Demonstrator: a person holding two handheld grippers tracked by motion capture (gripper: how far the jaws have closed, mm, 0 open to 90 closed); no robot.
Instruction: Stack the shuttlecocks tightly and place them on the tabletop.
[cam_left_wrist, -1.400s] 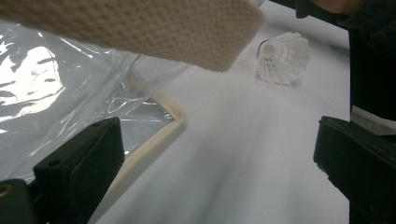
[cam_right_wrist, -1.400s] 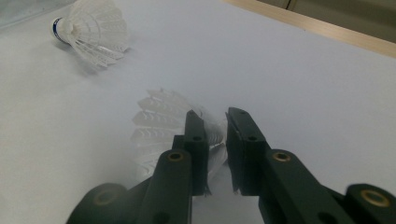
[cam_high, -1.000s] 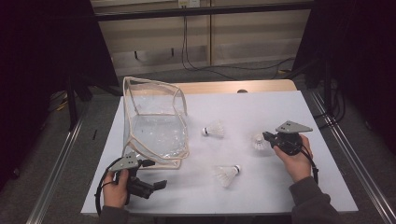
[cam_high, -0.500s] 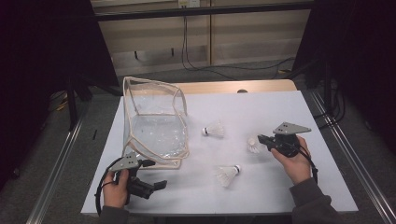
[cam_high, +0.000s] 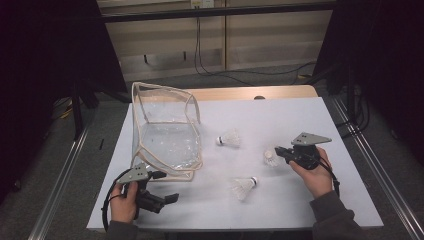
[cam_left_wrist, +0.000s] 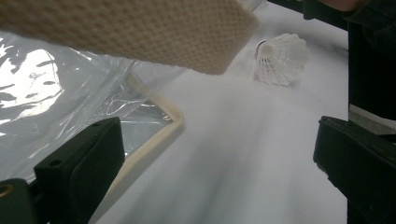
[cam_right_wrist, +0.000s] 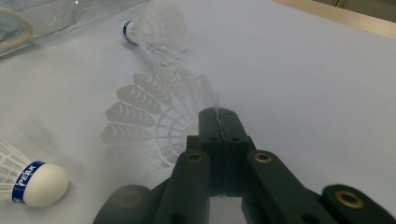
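My right gripper (cam_high: 278, 150) is at the table's right, jaws shut on the feather rim of a white shuttlecock (cam_high: 270, 158). In the right gripper view the jaws (cam_right_wrist: 218, 122) pinch that skirt (cam_right_wrist: 154, 121). Two more shuttlecocks lie loose: one (cam_high: 229, 138) beside the bag and one (cam_high: 243, 186) nearer the front. My left gripper (cam_high: 165, 186) rests at the front left, open and empty, just in front of the clear plastic bag (cam_high: 165, 135). In the left gripper view the bag's cream strap (cam_left_wrist: 140, 32) crosses above the wide-apart jaws, and a shuttlecock (cam_left_wrist: 280, 58) lies farther off.
The white table top (cam_high: 280, 120) ends in a wooden strip at the back. Metal rails run along both sides on the floor. Dark stands and cables sit behind the table.
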